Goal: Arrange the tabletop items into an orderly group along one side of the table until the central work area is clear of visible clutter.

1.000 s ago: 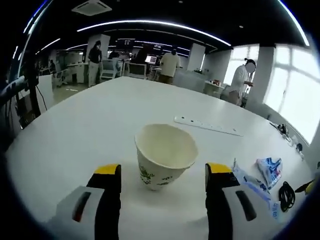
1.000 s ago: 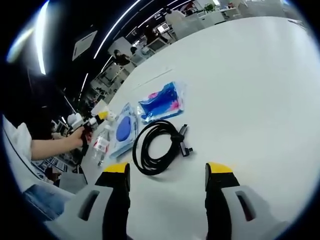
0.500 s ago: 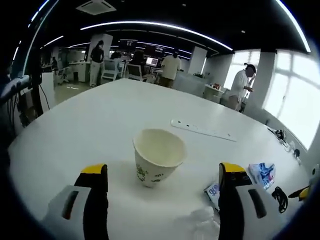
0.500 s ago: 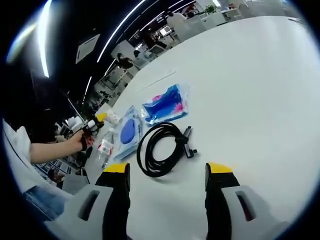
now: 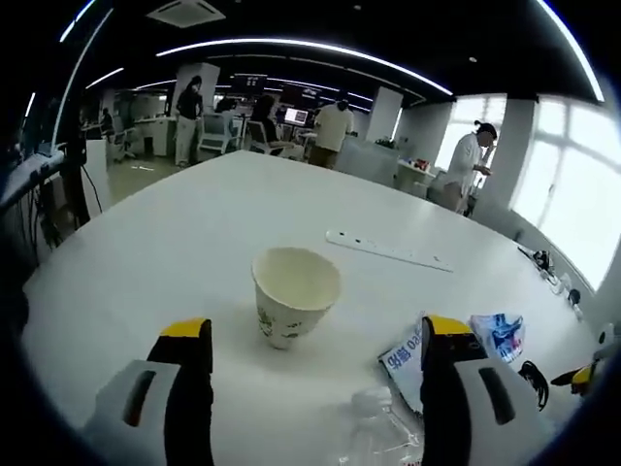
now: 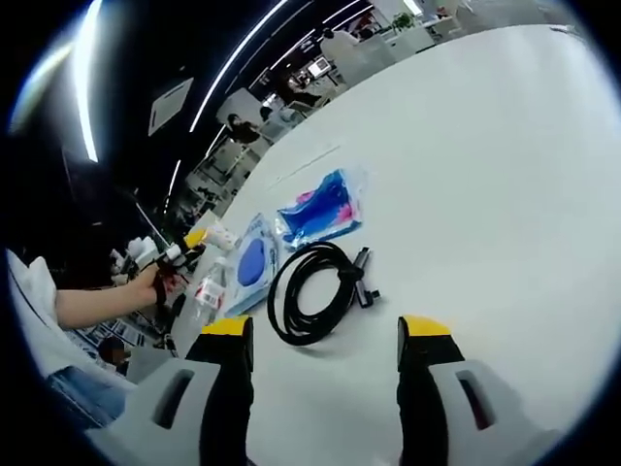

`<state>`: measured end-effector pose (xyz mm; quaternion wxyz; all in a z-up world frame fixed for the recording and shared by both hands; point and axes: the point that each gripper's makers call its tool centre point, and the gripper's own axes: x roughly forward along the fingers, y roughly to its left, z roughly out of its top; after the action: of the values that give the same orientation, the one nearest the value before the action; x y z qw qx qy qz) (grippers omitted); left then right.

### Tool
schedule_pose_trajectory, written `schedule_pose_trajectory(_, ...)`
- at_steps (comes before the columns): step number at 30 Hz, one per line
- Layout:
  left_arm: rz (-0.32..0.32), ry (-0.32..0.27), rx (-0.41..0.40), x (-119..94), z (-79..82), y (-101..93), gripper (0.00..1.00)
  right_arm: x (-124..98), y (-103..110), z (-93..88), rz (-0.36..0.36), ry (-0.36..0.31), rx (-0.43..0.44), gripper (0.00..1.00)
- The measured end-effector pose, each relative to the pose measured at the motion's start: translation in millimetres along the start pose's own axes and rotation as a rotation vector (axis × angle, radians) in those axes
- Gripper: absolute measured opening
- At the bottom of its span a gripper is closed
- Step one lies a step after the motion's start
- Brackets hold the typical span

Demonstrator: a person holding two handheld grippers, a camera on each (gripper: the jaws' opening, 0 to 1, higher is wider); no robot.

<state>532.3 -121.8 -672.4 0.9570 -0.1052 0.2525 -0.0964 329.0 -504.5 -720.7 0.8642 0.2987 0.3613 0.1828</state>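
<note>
While paper cup (image 5: 295, 308) sits alone mid-table w/ left gripper (image 5: 307, 342) jaws apart, coiled black cable (image 6: 312, 291), blue packets (image 6: 320, 207) already grouped nr edge ahead of right gripper (image 6: 320, 342), jaws apart, empty.

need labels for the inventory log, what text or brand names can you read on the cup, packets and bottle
No text here can be read with confidence.
Paper cup: green print on its side, too blurred to read.
Blue-and-white packet: dark characters, too blurred to read.
Water bottle: red-and-white label, too small to read.
Blue packets: printing too small to read.
Power strip: no markings legible.
</note>
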Motion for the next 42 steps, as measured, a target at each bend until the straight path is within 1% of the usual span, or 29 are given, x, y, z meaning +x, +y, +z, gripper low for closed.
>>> schedule_pose_trajectory(3, 0.012, -0.003, 0.019, -0.7, 1.2, 0.1, 0.87, -1.5, -2.0, 0.2, -0.001, -0.006, 0.007, 0.58)
schedule_pose_trajectory(5, 0.015, -0.001, 0.014, 2.1, 0.8, 4.2, 0.87, -2.4, -4.0, 1.4, -0.002, -0.015, 0.023, 0.58)
schedule_pose_trajectory(8, 0.015, 0.010, -0.007, 1.7, -1.5, 1.8, 0.86, -3.4, -6.0, 1.9, -0.006, -0.019, 0.029, 0.58)
schedule_pose_trajectory(9, 0.013, 0.050, -0.035, 1.3, -8.8, -0.6, 0.86, -4.0, -7.0, 2.2, -0.008, -0.021, 0.032, 0.58)
schedule_pose_trajectory(10, 0.012, 0.079, -0.046, 1.2, -14.2, -1.5, 0.85, -4.4, -7.6, 2.4, -0.010, -0.023, 0.034, 0.58)
schedule_pose_trajectory(11, 0.011, 0.086, -0.042, 2.4, -16.6, -1.3, 0.84, -4.7, -8.2, 2.7, -0.011, -0.025, 0.037, 0.58)
schedule_pose_trajectory(12, 0.012, 0.083, -0.026, 2.5, -18.4, -2.0, 0.80, -5.0, -9.3, 2.9, -0.012, -0.028, 0.043, 0.58)
schedule_pose_trajectory(14, 0.019, 0.097, -0.020, 1.4, -23.5, -2.0, 0.75, -5.6, -11.4, 3.0, -0.015, -0.032, 0.053, 0.58)
schedule_pose_trajectory(18, 0.028, 0.155, -0.081, 1.0, -36.7, -3.2, 0.74, -7.1, -13.7, 4.8, -0.020, -0.044, 0.066, 0.58)
schedule_pose_trajectory(20, 0.027, 0.157, -0.078, 1.0, -38.2, -5.1, 0.73, -7.2, -14.8, 4.6, -0.023, -0.045, 0.069, 0.58)
schedule_pose_trajectory(23, 0.030, 0.184, -0.079, 0.3, -43.0, -7.7, 0.69, -7.3, -16.1, 3.9, -0.023, -0.044, 0.073, 0.57)
schedule_pose_trajectory(25, 0.019, 0.211, -0.100, 0.5, -47.2, -11.5, 0.66, -7.4, -15.9, 3.5, -0.023, -0.044, 0.078, 0.57)
schedule_pose_trajectory(26, 0.016, 0.214, -0.103, 0.5, -47.7, -12.2, 0.66, -7.4, -15.6, 3.3, -0.023, -0.043, 0.079, 0.57)
schedule_pose_trajectory(28, -0.032, 0.236, -0.151, 1.9, -51.1, -20.3, 0.63, -7.1, -15.5, 2.3, -0.020, -0.039, 0.083, 0.57)
schedule_pose_trajectory(29, -0.051, 0.273, -0.188, 1.6, -56.1, -23.3, 0.61, -7.1, -15.3, 1.5, -0.018, -0.036, 0.083, 0.57)
schedule_pose_trajectory(30, -0.054, 0.293, -0.200, 0.7, -59.1, -24.5, 0.59, -7.2, -15.1, 0.8, -0.018, -0.033, 0.083, 0.57)
schedule_pose_trajectory(31, -0.048, 0.298, -0.188, 3.2, -59.3, -20.9, 0.59, -7.2, -15.0, 0.6, -0.017, -0.032, 0.082, 0.57)
schedule_pose_trajectory(33, -0.046, 0.319, -0.172, 3.7, -61.8, -21.1, 0.58, -7.8, -14.9, 0.3, -0.016, -0.031, 0.082, 0.57)
schedule_pose_trajectory(34, -0.043, 0.353, -0.166, 2.5, -66.2, -21.1, 0.58, -8.3, -16.0, 0.9, -0.017, -0.034, 0.084, 0.57)
schedule_pose_trajectory(38, -0.044, 0.386, -0.176, 3.6, -71.4, -24.2, 0.57, -10.0, -17.8, 4.0, -0.019, -0.049, 0.101, 0.57)
schedule_pose_trajectory(42, -0.028, 0.408, -0.167, 3.6, -74.1, -24.3, 0.56, -11.8, -17.6, 4.6, -0.022, -0.052, 0.100, 0.57)
